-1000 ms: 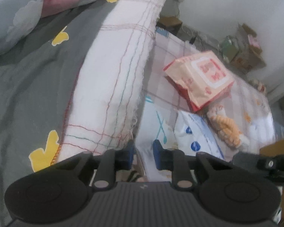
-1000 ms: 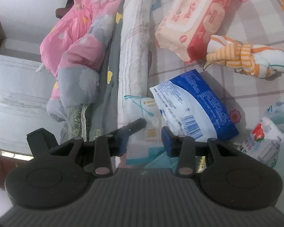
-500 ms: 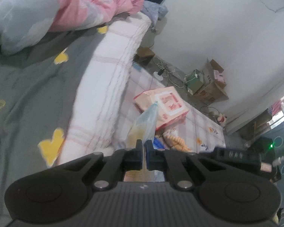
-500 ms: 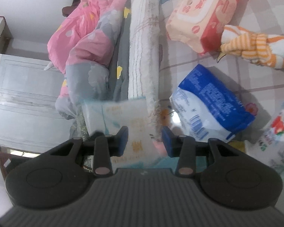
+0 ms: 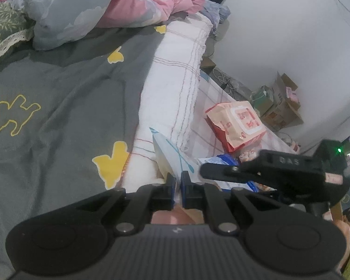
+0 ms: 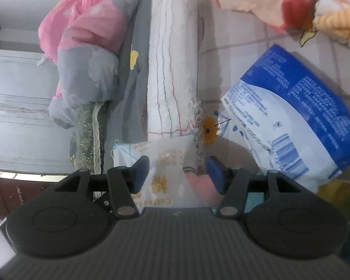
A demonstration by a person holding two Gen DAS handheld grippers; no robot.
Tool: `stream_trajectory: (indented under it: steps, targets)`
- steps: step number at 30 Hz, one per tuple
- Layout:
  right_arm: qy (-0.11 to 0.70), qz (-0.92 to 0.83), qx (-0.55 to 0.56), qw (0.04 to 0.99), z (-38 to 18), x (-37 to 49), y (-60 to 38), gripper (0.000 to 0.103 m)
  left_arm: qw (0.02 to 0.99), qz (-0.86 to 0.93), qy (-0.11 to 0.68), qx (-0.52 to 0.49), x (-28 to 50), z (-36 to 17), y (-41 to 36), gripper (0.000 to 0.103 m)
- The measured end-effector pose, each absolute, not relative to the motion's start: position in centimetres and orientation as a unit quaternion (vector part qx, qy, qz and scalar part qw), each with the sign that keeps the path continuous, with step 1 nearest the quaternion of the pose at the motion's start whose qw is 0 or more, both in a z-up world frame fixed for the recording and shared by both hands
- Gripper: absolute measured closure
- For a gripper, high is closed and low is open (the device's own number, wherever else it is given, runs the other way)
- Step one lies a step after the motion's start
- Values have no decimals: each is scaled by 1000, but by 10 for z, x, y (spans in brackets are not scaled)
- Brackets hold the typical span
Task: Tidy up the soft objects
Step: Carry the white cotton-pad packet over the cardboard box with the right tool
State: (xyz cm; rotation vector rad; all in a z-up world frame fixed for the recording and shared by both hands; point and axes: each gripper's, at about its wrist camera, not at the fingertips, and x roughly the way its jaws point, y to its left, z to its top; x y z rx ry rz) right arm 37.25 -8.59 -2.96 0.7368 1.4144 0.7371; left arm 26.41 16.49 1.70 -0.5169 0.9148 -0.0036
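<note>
Both claws meet at one white tissue pack (image 5: 172, 156): left claw (image 5: 177, 183) pinches its edge, right claw (image 6: 178, 171) is opening around it.

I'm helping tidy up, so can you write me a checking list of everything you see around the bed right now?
Surface: checked sheet beside a grey quilt.
Job's things: white cotton-pad pack lifted; blue-and-white pack, pink wipes pack, orange striped cloth lying on the sheet.
Clutter: rolled white towel, pink-and-grey duvet.
Grippers: left gripper pinches the pack's edge; right gripper jaws opening, pack between them.
Cables: wires by the wall.
Surroundings: cardboard boxes, white door.
</note>
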Motion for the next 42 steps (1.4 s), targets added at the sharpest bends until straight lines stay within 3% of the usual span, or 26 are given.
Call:
stream_trajectory:
  steps: [1,4,8,17,26,39,42]
  targets:
    - [619,327,321,638,-31,373,-82,50,865,-1,437,-245,265,16,164,97]
    - [610,341,309,645,-26,369,-77,68,868,-3,434,-241,265,18,160,97]
    - [581,354,289,674,-5,363,-83,74,877,-8,425,-225,263,29,150,97]
    - [514,351,296,724,51,339,-161,77,895,-70,396,-195,254,75,92,97]
    - [446,266,330,788,83,303,-340,78,882,-203,400,-143,277,96,-71,97]
    - [440,78,304,841,33,299,-568,82,816,-301,484,-97,341,27,-318,94]
    - [447,51,269,852,18,311,-591,83,805,-297,508,-82,356,3,-352,87]
